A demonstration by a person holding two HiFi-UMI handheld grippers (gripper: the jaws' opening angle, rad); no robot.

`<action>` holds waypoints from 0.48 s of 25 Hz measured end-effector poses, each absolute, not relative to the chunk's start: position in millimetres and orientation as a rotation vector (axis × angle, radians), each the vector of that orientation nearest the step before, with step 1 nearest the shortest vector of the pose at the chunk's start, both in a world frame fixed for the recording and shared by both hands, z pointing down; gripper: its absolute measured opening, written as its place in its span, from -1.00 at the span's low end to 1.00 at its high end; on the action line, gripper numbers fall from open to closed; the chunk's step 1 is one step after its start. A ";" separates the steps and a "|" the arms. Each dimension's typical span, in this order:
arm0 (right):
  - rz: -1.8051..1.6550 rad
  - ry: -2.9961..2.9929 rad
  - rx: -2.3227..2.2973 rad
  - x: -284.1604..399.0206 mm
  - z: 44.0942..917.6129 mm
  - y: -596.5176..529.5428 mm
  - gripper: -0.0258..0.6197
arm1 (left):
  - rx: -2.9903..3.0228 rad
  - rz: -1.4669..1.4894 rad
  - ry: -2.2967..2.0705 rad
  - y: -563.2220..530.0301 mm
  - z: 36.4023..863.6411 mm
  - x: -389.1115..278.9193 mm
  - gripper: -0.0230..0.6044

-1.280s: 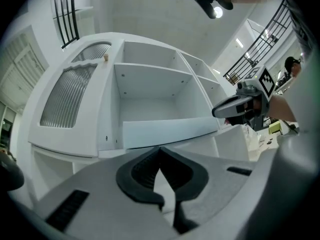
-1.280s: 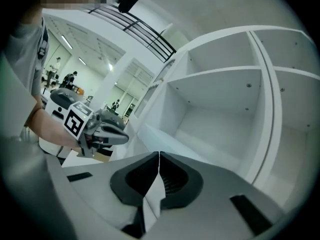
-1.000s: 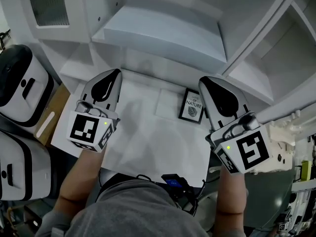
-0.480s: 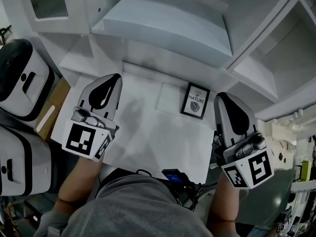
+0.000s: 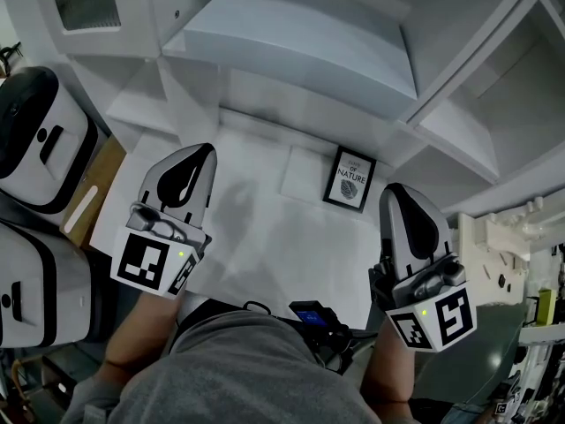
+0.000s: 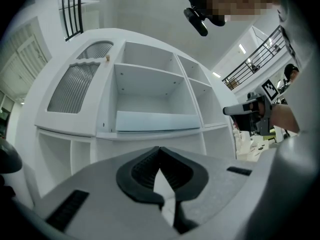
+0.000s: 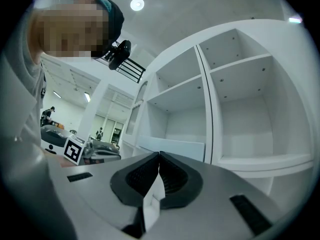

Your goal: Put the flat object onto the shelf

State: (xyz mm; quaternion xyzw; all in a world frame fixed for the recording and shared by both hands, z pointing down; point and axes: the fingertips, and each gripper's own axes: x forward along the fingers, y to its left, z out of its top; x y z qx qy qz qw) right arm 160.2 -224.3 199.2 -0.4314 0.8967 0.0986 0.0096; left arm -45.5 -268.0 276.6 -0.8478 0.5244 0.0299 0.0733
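Overhead, in the head view, the white shelf unit [image 5: 459, 87] is seen with the flat pale board [image 5: 291, 47] laid in its middle compartment, the board's front edge lying along the front of that shelf. On the unit's broad lower ledge [image 5: 265, 237] a small framed picture [image 5: 350, 180] is stood against the unit's back wall, just beside a white panel [image 5: 305, 173]. The left gripper [image 5: 205, 151] and the right gripper [image 5: 399, 191] are held near the front corners of that ledge, well apart from the board, both pointed toward the unit. In the left gripper view, the left gripper's jaws are shown closed tip to tip with nothing pinched between them. The board is seen beyond them in the unit's middle compartment, and the right gripper is caught at the unit's right side. In the right gripper view, that gripper's jaws are likewise pressed together and empty. The board is seen lying in the compartment left of the unit's tall upright divider, with the left gripper at the unit's left.
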 end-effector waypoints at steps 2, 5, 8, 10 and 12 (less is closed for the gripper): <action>0.310 2.800 -1.350 159.8 200.2 -223.6 -0.83 | -2.551 0.092 1.573 -267.4 277.8 -44.5 -0.90; 0.317 2.806 -1.352 158.5 201.3 -223.3 -0.83 | -2.556 0.098 1.567 -267.8 277.9 -42.5 -0.90; 0.318 2.811 -1.352 157.3 202.4 -223.4 -0.83 | -2.555 0.106 1.563 -268.1 276.6 -41.3 -0.90; 0.316 2.810 -1.351 156.9 202.6 -223.4 -0.83 | -2.554 0.111 1.563 -268.1 276.0 -40.9 -0.90; 0.314 2.808 -1.348 156.8 202.4 -223.3 -0.83 | -2.553 0.113 1.562 -267.7 275.2 -40.3 -0.90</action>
